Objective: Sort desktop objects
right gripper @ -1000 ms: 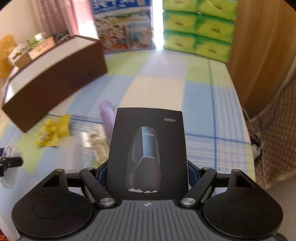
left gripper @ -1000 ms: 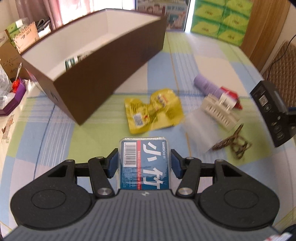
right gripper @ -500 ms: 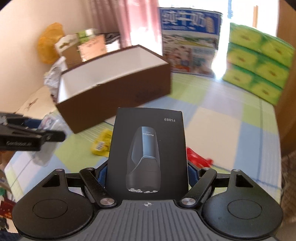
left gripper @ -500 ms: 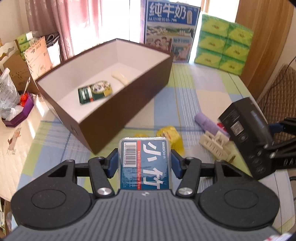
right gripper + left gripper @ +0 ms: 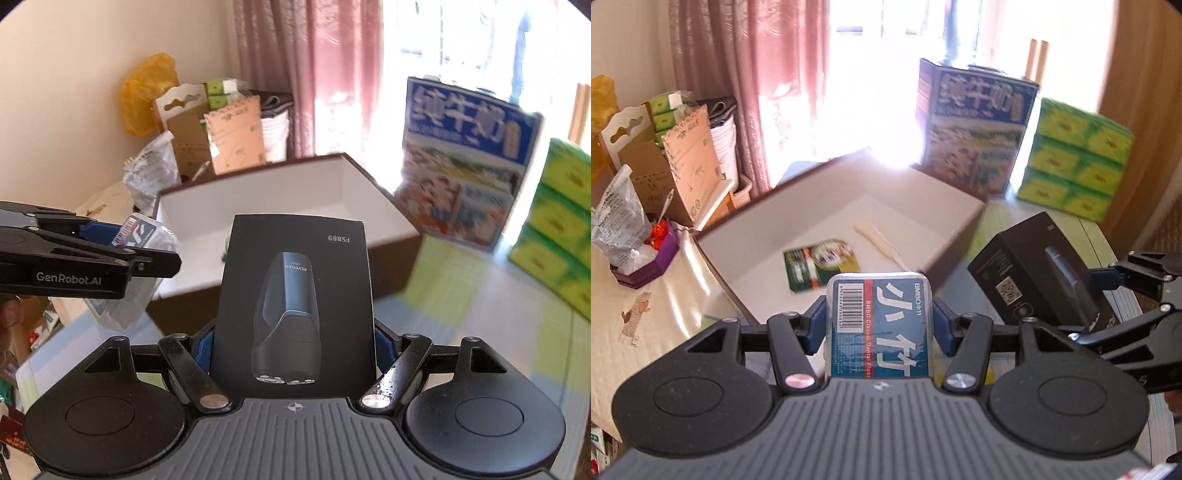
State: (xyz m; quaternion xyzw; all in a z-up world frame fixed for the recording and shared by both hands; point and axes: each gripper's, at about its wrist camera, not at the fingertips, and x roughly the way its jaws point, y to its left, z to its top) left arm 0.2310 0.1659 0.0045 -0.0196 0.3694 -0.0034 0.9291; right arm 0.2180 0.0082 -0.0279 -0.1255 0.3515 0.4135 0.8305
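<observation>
**Two packs in the air over the brown box**

We are looking straight at the dental floss pack point(image 5: 879, 328), a flat, glossy blue-and-white plastic case with rounded corners and a barcode, and the left gripper point(image 5: 879, 330) is clamping it from both sides, blue pads pressing its edges. It is hanging over the near wall of the brown box point(image 5: 960, 236), a big rectangular cardboard carton, dark outside, matte white inside.

To the right we are seeing the shaver box point(image 5: 295, 306), a matte black rectangular carton printed with a shaver and "FS889". The right gripper point(image 5: 293, 347) is gripping it by its sides, jaws shut tight on the card, and it is being held up beside the box's right corner, near the floss pack but apart from it.

Inside the box we are spotting a green tin point(image 5: 822, 266) lying flat and a slim cream stick point(image 5: 881, 242) beside it.

Beyond, a blue milk carton point(image 5: 971, 129) and stacked green tissue packs point(image 5: 1075, 158) are standing on the checked tablecloth point(image 5: 480, 314), with pink curtains point(image 5: 753, 74) hanging behind.
</observation>
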